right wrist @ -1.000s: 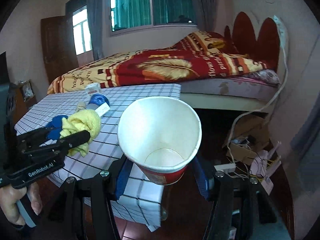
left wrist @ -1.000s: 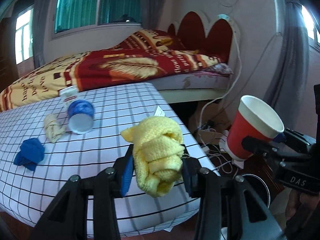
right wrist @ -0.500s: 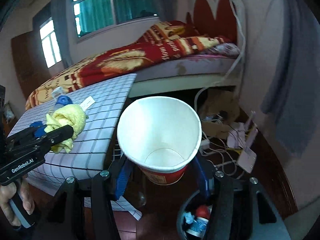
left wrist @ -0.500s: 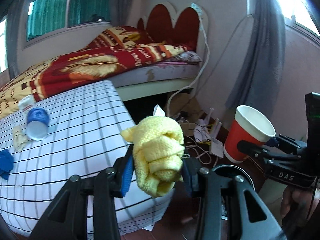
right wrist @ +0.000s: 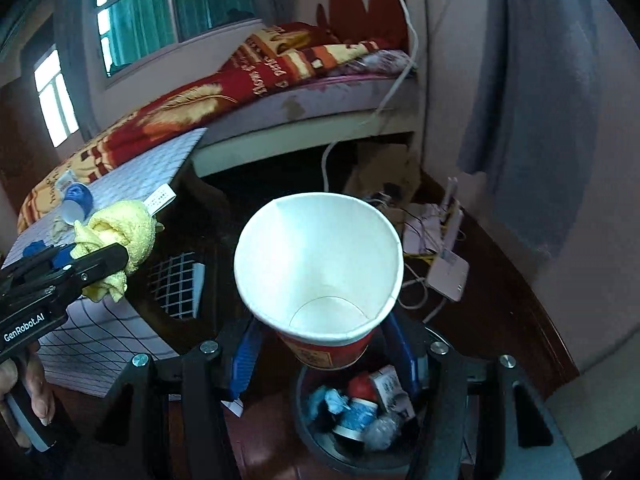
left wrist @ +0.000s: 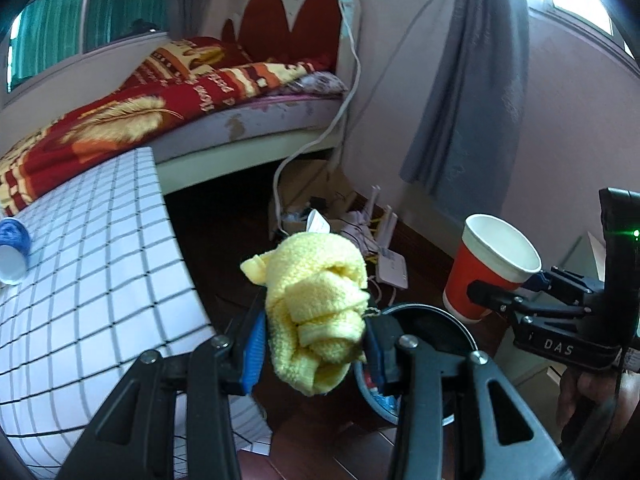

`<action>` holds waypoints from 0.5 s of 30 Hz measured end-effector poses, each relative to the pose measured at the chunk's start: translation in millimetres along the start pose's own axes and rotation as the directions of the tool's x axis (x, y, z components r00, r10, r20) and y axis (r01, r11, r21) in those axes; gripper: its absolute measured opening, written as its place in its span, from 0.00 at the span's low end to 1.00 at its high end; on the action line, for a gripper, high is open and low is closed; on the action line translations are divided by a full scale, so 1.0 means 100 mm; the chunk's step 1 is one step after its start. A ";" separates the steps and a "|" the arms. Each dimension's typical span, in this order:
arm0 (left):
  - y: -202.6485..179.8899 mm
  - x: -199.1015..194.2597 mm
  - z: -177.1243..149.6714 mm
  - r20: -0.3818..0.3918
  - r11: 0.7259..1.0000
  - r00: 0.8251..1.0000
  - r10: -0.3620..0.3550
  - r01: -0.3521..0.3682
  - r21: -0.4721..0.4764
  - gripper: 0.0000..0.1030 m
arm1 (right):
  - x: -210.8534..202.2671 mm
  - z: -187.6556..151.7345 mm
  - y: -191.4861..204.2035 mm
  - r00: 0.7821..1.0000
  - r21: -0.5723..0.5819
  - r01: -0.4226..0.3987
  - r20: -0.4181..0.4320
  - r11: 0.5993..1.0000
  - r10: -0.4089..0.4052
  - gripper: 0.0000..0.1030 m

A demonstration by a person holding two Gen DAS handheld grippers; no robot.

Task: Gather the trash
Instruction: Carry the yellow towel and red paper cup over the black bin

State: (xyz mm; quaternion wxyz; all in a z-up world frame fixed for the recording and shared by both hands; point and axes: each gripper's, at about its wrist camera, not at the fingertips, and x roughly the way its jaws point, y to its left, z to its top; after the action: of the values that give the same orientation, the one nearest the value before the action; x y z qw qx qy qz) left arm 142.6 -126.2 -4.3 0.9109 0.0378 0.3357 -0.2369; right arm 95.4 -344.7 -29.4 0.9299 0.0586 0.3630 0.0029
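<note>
My left gripper is shut on a crumpled yellow cloth with a white tag, held just off the table's edge above the floor. My right gripper is shut on a red paper cup with a white inside, upright and empty. Right under the cup stands a round black trash bin with several pieces of trash in it. The left wrist view shows the bin behind the cloth and the cup to the right. The right wrist view shows the cloth at the left.
A table with a white grid cloth lies to the left, with a blue cup on its side. A bed with a red blanket fills the back. Cables, a white router and a cardboard box lie on the dark floor by the grey curtain.
Both grippers have swung to the right, off the table and down toward the floor. The trash bin has come into view under the cup. Both grips are unchanged.
</note>
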 end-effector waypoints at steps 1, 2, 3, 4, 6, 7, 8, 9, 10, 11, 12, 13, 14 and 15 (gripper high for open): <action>-0.04 0.02 -0.01 -0.006 1.000 1.000 -0.008 0.008 0.004 0.42 | -0.01 -0.02 -0.05 1.000 0.004 0.009 -0.002 1.000 -0.009 0.58; -0.08 0.05 -0.03 -0.014 1.000 1.000 -0.018 0.019 0.009 0.42 | -0.01 -0.05 -0.09 1.000 0.009 0.017 -0.006 1.000 -0.017 0.58; -0.13 0.07 -0.04 -0.022 1.000 0.999 -0.027 0.028 0.013 0.42 | -0.01 -0.08 -0.13 1.000 0.012 0.023 -0.009 1.000 -0.023 0.58; -0.18 0.10 -0.06 -0.030 0.999 0.999 -0.037 0.037 0.020 0.42 | -0.01 -0.12 -0.19 0.999 0.020 0.032 -0.016 0.999 -0.031 0.58; -0.25 0.14 -0.10 -0.047 0.998 0.997 -0.054 0.055 0.031 0.42 | 0.00 -0.18 -0.26 0.999 0.028 0.044 -0.028 0.999 -0.043 0.58; -0.29 0.16 -0.12 -0.053 0.997 0.997 -0.061 0.063 0.036 0.42 | 0.01 -0.20 -0.30 0.998 0.033 0.050 -0.034 0.998 -0.049 0.58; -0.32 0.19 -0.14 -0.060 0.997 0.996 -0.066 0.068 0.041 0.42 | 0.02 -0.23 -0.32 0.998 0.037 0.054 -0.041 0.998 -0.052 0.58; -0.35 0.21 -0.16 -0.067 0.996 0.995 -0.069 0.072 0.043 0.42 | 0.02 -0.26 -0.34 0.998 0.038 0.056 -0.045 0.998 -0.055 0.58; -0.38 0.23 -0.19 -0.074 0.996 0.995 -0.071 0.075 0.044 0.42 | 0.03 -0.29 -0.37 0.997 0.038 0.062 -0.049 0.997 -0.060 0.58; -0.40 0.26 -0.21 -0.081 0.996 0.994 -0.073 0.076 0.044 0.42 | 0.03 -0.31 -0.40 0.997 0.037 0.066 -0.052 0.997 -0.064 0.58; -0.43 0.30 -0.23 -0.093 0.996 0.993 -0.078 0.083 0.044 0.42 | 0.03 -0.34 -0.43 0.996 0.036 0.070 -0.058 0.997 -0.068 0.58; -0.46 0.33 -0.26 -0.104 0.995 0.991 -0.085 0.090 0.044 0.42 | 0.04 -0.37 -0.45 0.995 0.033 0.074 -0.062 0.997 -0.072 0.58; -0.48 0.36 -0.27 -0.113 0.994 0.989 -0.092 0.097 0.043 0.42 | 0.04 -0.39 -0.47 0.995 0.031 0.081 -0.067 0.996 -0.079 0.58; -0.51 0.40 -0.30 -0.128 0.993 0.987 -0.102 0.108 0.043 0.42 | 0.05 -0.42 -0.50 0.994 0.029 0.088 -0.074 0.996 -0.086 0.58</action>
State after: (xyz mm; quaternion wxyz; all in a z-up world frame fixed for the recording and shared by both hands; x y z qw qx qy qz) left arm 127.9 -180.8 -48.3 0.8730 0.0577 0.3879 -0.2899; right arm 68.9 -390.0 -69.3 0.9142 0.0576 0.3989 -0.0413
